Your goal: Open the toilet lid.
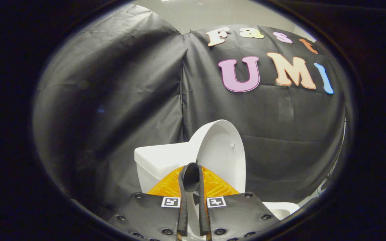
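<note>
The white toilet lid [224, 152] stands raised, nearly upright, with its inner face and a small bumper showing. It leans back toward the white tank [157, 159] on its left. My gripper [191, 166] is shut, its orange fingers [213, 184] with black pads meeting at the tips right on the lid's near rim, which runs down into them. The lid's lower part is hidden behind the fingers. Part of the white seat and bowl [281, 209] shows low on the right, beside the right finger's base.
Black cloth walls close in behind the toilet and on the left, meeting at a seam [182, 87] just behind the tank. A strip of pale ceiling [213, 13] shows above the cloth.
</note>
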Motion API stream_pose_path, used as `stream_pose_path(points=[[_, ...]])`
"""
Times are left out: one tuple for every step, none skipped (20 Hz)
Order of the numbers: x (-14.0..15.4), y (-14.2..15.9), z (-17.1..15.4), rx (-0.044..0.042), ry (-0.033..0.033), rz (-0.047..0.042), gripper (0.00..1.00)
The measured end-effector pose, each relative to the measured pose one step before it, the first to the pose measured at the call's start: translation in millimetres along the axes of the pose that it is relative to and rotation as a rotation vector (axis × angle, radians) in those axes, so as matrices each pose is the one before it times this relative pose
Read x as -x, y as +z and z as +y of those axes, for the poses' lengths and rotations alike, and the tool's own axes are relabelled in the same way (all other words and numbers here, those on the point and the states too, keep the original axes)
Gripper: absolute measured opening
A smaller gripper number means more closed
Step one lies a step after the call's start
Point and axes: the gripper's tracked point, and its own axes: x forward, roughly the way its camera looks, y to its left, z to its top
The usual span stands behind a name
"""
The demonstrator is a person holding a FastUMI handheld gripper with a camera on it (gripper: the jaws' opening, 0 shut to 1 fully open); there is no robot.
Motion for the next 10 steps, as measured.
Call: stream_pose_path(points=[[3.05, 0.25, -1.09, 0.01439, 0.00098, -0.00399, 0.23], [0.97, -0.04, -0.17, 0.0083, 0.00809, 0.00801, 0.25], [-1.86, -2.55, 1.22, -0.00347, 0.00616, 0.01728, 0.28], [1.86, -1.68, 0.91, -0.00927, 0.01473, 0.00011, 0.31], [1.35, -3.5, 0.25, -0.00785, 0.00404, 0.01321, 0.33], [1.08, -4.14, 0.56, -0.0069, 0.00768, 0.01567, 0.37], [2.37, -2.49, -0.02, -0.00013, 0.00318, 0.01028, 0.4], [1.95, 0.2, -4.92, 0.00778, -0.011, 0.00506, 0.43], [2.13, 3.79, -4.6, 0.00668, -0.00897, -0.00611, 0.45], [5.86, 2.59, -2.0, 0.00368, -0.00385, -0.01495, 0.47]])
